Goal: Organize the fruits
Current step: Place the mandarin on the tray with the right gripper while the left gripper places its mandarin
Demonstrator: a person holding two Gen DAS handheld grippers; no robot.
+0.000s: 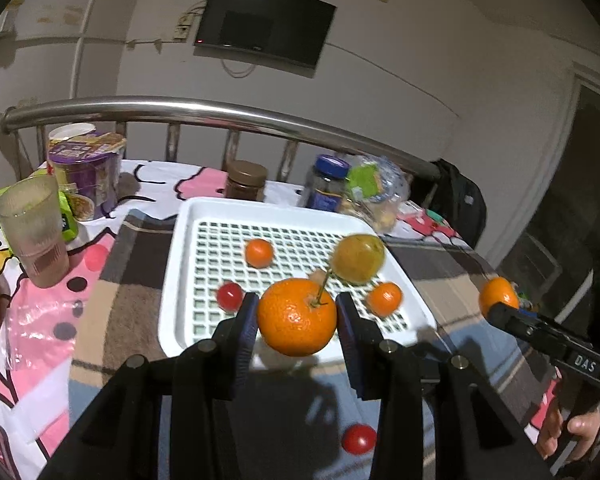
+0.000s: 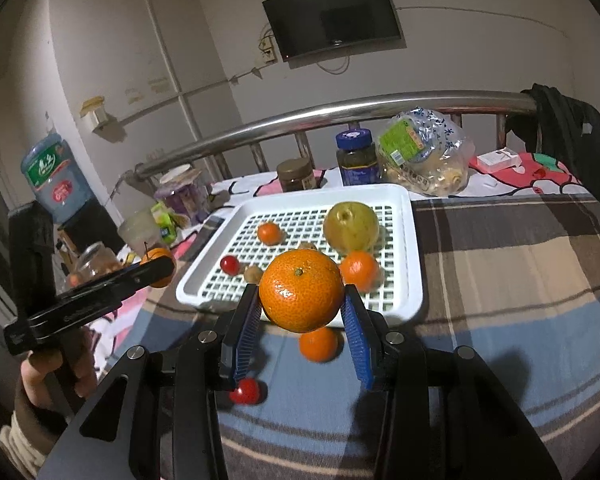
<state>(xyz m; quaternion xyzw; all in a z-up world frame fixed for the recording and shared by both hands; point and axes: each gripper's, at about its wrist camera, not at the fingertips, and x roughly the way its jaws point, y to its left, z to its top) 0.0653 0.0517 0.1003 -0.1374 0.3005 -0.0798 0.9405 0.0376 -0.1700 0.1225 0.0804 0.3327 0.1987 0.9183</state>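
A bed with a steel rail (image 2: 340, 114) carried it all, spread with a plaid blanket (image 2: 500, 264) and a pink cartoon sheet (image 1: 40, 320). Centre frame sat a white slotted tray (image 2: 408, 240). Along the rail stood a brown-lidded jar (image 2: 296, 174), a blue-lidded jar (image 2: 354, 156) and a snack bag (image 2: 424, 156). Lower down on the blanket lay a small orange (image 2: 318, 344) and a cherry tomato (image 2: 246, 391).

- Your left tongs (image 1: 297, 316) are clamped on an orange (image 1: 297, 317), angled downward.
- Your right tongs (image 2: 302, 312) grip another orange (image 2: 301, 290) the same way.
- Each hand (image 1: 572, 430) wraps its handle.
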